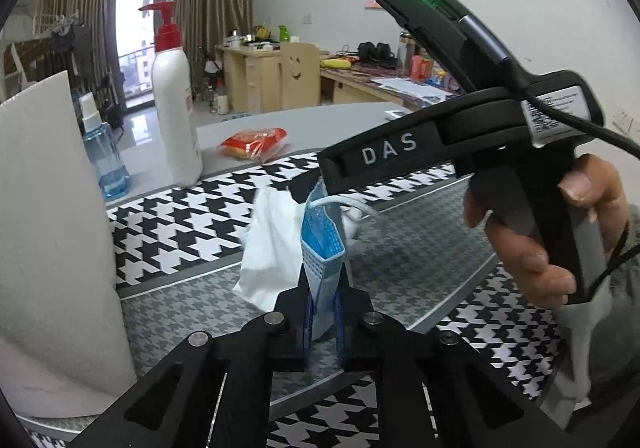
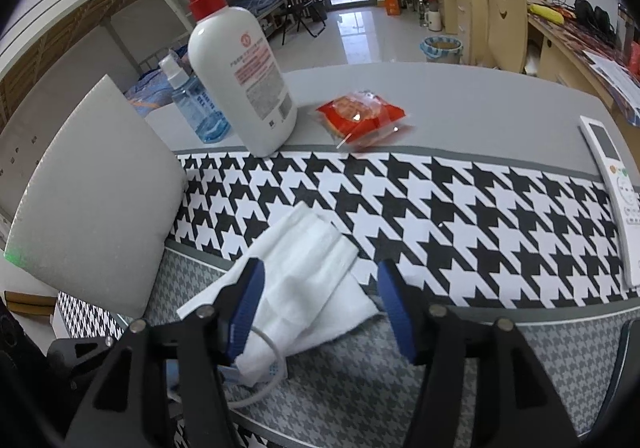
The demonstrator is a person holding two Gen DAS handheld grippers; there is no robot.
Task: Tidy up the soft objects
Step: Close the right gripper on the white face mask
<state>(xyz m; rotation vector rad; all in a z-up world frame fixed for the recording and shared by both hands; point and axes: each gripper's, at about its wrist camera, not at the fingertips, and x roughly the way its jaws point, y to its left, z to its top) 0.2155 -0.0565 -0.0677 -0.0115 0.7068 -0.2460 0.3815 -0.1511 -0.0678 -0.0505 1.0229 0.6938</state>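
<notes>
My left gripper (image 1: 322, 304) is shut on a folded blue face mask (image 1: 322, 248) and holds it upright over the houndstooth mat (image 1: 180, 232). The mask's white ear loop (image 1: 344, 202) runs up to the right gripper body (image 1: 400, 152), which hangs just over the mask's top. A white tissue (image 1: 270, 248) lies behind the mask. In the right wrist view my right gripper (image 2: 320, 296) is open, its blue pads (image 2: 250, 300) straddling the white mask and tissue pile (image 2: 304, 272) on the mat (image 2: 440, 200). An ear loop (image 2: 272, 352) curls below the left pad.
A white pump bottle (image 2: 244, 76), a blue spray bottle (image 2: 196, 104) and a red snack packet (image 2: 360, 116) stand on the grey table (image 2: 480, 108) behind the mat. A white remote (image 2: 616, 192) lies at right. A white panel (image 2: 92, 200) leans at left.
</notes>
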